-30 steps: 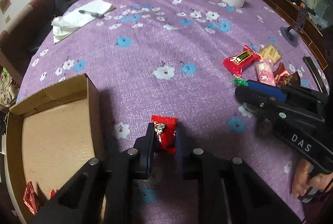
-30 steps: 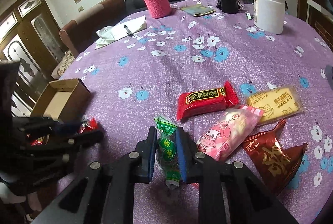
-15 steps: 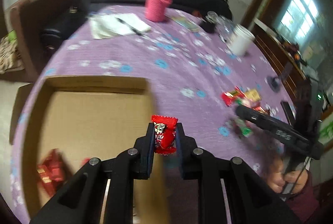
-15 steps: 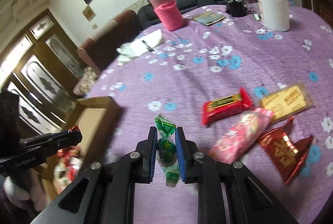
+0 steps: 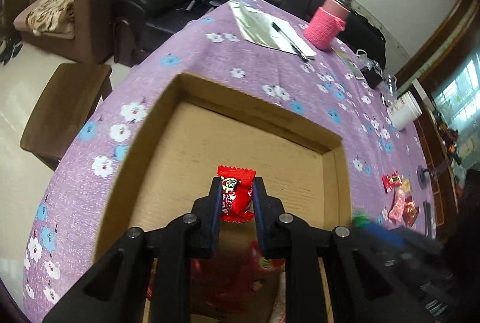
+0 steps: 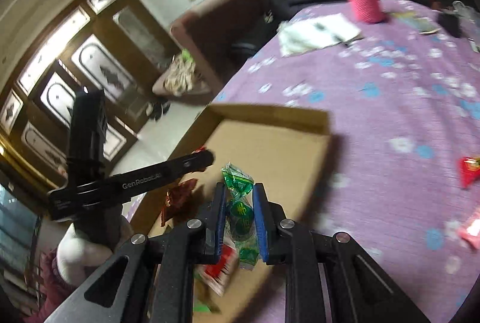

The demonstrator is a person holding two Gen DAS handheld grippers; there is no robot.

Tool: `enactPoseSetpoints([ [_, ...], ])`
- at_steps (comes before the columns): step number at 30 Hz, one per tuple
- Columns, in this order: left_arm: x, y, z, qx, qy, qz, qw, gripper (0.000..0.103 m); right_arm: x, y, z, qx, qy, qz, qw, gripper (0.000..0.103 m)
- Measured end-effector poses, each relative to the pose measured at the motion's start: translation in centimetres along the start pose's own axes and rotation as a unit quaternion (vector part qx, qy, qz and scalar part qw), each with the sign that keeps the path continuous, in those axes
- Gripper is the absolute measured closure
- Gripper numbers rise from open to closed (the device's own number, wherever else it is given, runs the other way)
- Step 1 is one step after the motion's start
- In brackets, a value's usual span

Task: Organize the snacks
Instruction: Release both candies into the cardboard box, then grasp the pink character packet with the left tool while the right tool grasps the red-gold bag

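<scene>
Left gripper (image 5: 236,194) clamps a red candy (image 5: 236,197), right gripper (image 6: 239,210) a green candy (image 6: 241,213) (both over the cardboard box (image 5: 337,170)).

Cardboard box (image 5: 336,149) sits on the table (image 5: 186,52), snack wrappers (image 5: 228,278) inside.

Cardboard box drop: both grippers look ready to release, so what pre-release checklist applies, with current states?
1. Left gripper shut on red candy: ok.
2. Red candy above cardboard box floor: ok.
3. Right gripper shut on green candy: ok.
4. Green candy inside the box outline: ok.
5. Grippers apart from each other: ok.
6. Drop height above snacks already inside: cannot tell.
</scene>
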State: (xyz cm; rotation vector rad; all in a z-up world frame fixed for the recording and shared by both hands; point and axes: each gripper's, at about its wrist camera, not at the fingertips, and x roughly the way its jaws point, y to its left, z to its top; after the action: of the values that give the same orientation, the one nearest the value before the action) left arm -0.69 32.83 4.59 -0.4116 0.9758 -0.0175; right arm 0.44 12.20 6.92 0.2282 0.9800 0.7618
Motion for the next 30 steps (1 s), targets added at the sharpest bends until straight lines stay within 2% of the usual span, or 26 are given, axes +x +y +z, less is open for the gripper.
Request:
enactPoseSetpoints([
  [1,-0.1,0.3,0.1,-0.006,-0.001,-0.003,1.0000,0.084,1.5,0.8,0.1,-0.007,0.007,-0.008,1.000,0.083],
  [2,-0.4,0.7,0.1,-0.014,-0.004,-0.010,0.9998,0.079,2.6,1.3,0.2,-0.013,0.011,-0.017,1.000,0.083],
  [4,-1.0,1.2,0.1,-0.022,-0.009,-0.022,0.9995,0.063,4.0,1.6,0.2,-0.017,0.014,-0.031,0.999,0.083],
  [5,-1.8,1.4,0.0,-0.025,-0.016,-0.027,0.9992,0.052,4.5,1.5,0.1,-0.014,0.018,-0.034,0.999,0.081],
  [6,-2.2,1.5,-0.1,-0.024,-0.022,-0.027,0.9991,0.046,4.7,1.4,0.1,-0.009,0.021,-0.032,0.999,0.079],
  [7,-2.6,1.6,-0.1,-0.023,-0.027,-0.027,0.9990,0.045,4.6,1.3,0.1,-0.004,0.020,-0.023,1.000,0.076],
  [9,-3.3,1.8,-0.2,-0.030,-0.033,-0.025,0.9987,0.045,3.9,1.3,-0.1,-0.009,0.010,-0.026,1.000,0.056],
  [10,-3.7,1.9,-0.3,-0.038,-0.035,-0.027,0.9983,0.045,3.1,1.3,-0.1,-0.014,0.000,-0.035,0.999,0.054],
  [14,-6.4,0.7,-1.3,-0.040,-0.059,-0.052,0.9961,0.042,-0.9,0.1,-0.1,-0.007,-0.031,-0.038,0.999,0.054],
  [17,-8.6,-1.6,-2.7,-0.029,-0.079,-0.080,0.9932,0.031,-5.1,-2.0,-0.7,0.006,-0.058,-0.059,0.997,0.051],
  [20,-9.7,-3.7,-4.0,-0.022,-0.084,-0.114,0.9897,0.030,-9.3,-5.3,-1.7,0.026,-0.084,-0.097,0.991,0.049],
  [24,-10.0,-7.2,-6.6,-0.006,-0.076,-0.161,0.9840,0.030,-14.6,-11.6,-3.3,0.071,-0.110,-0.173,0.976,0.049],
  [28,-8.7,-9.7,-8.7,0.009,-0.054,-0.176,0.9829,0.030,-18.2,-18.5,-4.3,0.138,-0.121,-0.239,0.954,0.050],
  [30,-8.0,-10.4,-9.8,0.011,-0.040,-0.177,0.9834,0.030,-18.5,-20.7,-3.9,0.155,-0.117,-0.253,0.948,0.050],
])
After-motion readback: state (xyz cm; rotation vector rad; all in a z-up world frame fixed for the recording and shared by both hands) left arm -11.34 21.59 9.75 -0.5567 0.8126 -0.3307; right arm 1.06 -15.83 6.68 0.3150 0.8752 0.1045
